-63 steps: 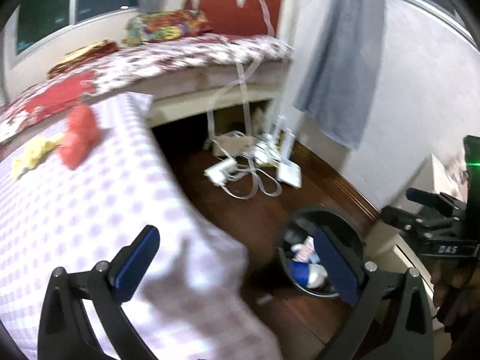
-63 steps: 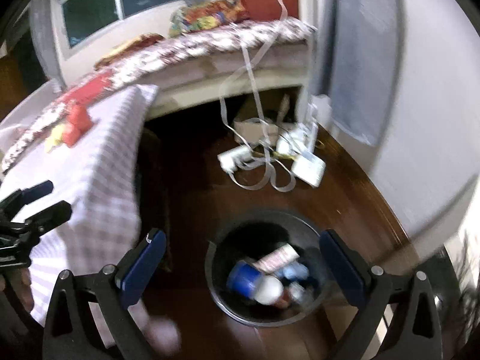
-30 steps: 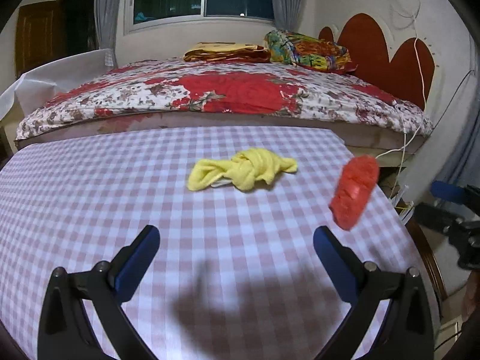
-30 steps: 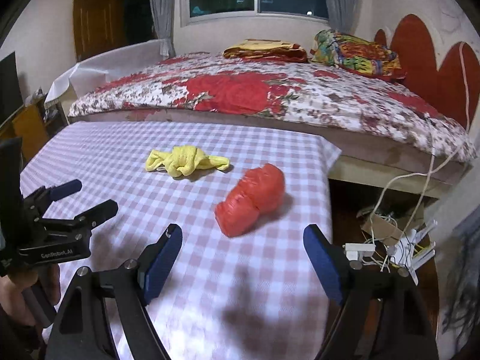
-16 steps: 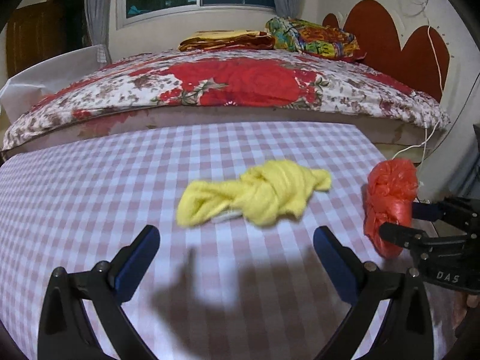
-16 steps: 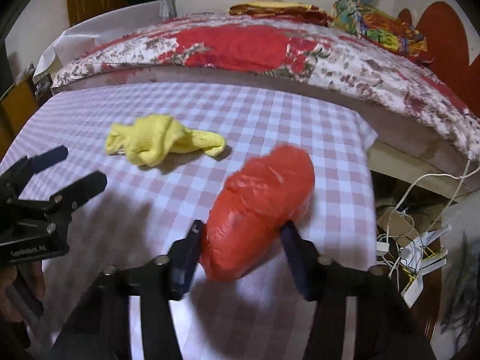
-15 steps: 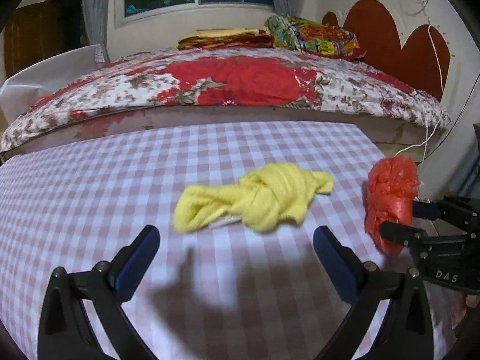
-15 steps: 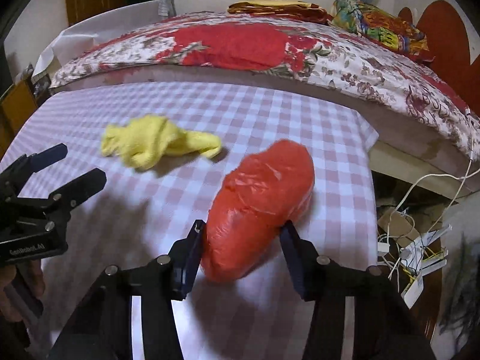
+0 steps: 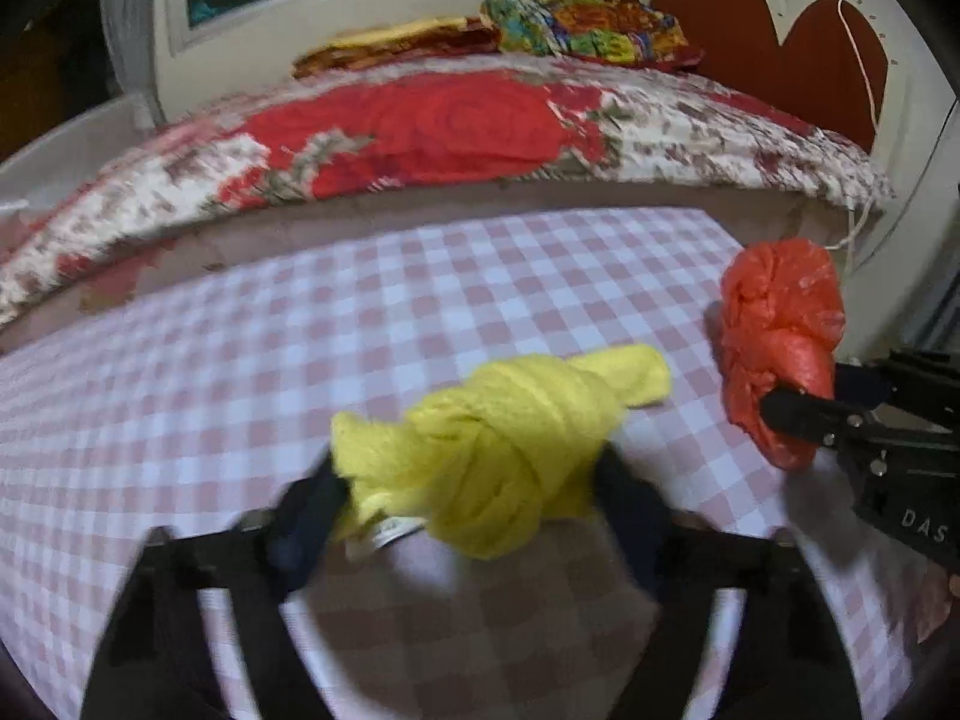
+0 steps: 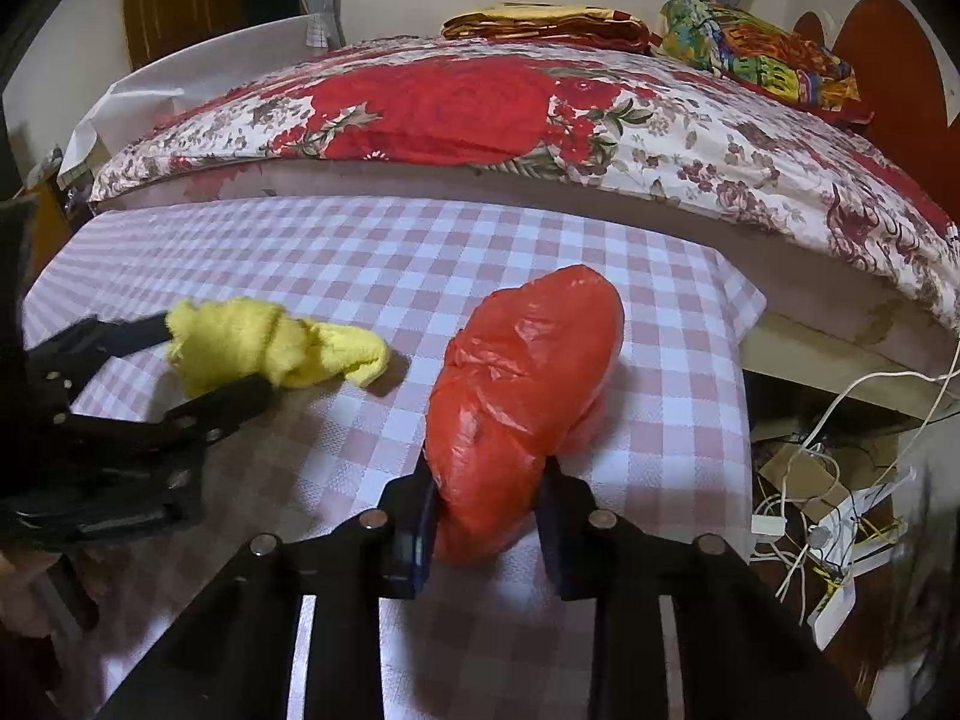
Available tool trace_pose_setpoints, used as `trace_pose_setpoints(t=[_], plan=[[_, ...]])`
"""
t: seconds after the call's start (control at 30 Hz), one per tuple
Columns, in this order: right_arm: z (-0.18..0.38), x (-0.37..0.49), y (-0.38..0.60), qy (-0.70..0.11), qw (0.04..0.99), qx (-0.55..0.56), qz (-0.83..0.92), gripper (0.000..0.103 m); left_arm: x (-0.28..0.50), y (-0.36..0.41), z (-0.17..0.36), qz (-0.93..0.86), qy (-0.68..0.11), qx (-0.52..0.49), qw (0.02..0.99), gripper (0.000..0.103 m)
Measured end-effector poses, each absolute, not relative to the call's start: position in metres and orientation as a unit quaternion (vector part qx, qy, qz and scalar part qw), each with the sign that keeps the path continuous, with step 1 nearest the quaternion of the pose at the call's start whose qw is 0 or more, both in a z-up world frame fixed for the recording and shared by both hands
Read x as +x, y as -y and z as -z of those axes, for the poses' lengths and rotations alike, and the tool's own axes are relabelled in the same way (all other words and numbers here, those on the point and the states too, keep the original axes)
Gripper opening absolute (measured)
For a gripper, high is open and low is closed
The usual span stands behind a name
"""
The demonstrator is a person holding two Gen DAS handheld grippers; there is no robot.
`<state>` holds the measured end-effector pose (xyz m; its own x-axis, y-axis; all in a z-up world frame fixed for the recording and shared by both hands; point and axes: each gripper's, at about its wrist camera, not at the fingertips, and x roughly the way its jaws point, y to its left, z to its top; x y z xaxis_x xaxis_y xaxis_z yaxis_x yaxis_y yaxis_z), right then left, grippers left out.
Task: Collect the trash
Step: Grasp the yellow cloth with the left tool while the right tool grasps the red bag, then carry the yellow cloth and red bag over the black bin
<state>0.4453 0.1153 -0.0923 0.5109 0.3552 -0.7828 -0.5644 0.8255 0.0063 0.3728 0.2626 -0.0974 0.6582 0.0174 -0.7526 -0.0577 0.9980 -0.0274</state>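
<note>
Left tongs (image 9: 474, 498) clamped on yellow rag (image 9: 504, 438), right tongs (image 10: 486, 516) clamped on red bag (image 10: 522, 408); slick plastic may slip out when lifted off worktop (image 10: 336, 252)

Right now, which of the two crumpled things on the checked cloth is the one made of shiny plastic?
The red bag, pinched in the right claw. Its surface is glossy and creased; the yellow cloth in the left claw looks matte, soft and knotted.
</note>
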Motion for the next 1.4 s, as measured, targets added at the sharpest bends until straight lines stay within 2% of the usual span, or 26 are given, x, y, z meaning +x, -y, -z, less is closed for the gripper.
trace_pose_setpoints(t=[0.1,0.2,0.8,1.4], plan=[[0.086,0.438,-0.114,-0.410,0.862,-0.125,-0.272,0.025,0.367,-0.257,0.093,-0.017,-0.404,-0.026,0.914,0.057],[0.076,0.426,-0.111,-0.401,0.865,-0.124,-0.276,0.024,0.355,-0.255,0.084,-0.014,-0.387,-0.037,0.921,0.055],[0.017,0.311,-0.070,-0.366,0.872,-0.124,-0.302,0.023,0.252,-0.225,0.029,-0.014,-0.350,-0.053,0.935,0.055],[-0.026,0.210,0.019,-0.326,0.898,-0.106,-0.276,0.023,0.173,-0.171,0.010,0.016,-0.341,-0.060,0.938,0.055]])
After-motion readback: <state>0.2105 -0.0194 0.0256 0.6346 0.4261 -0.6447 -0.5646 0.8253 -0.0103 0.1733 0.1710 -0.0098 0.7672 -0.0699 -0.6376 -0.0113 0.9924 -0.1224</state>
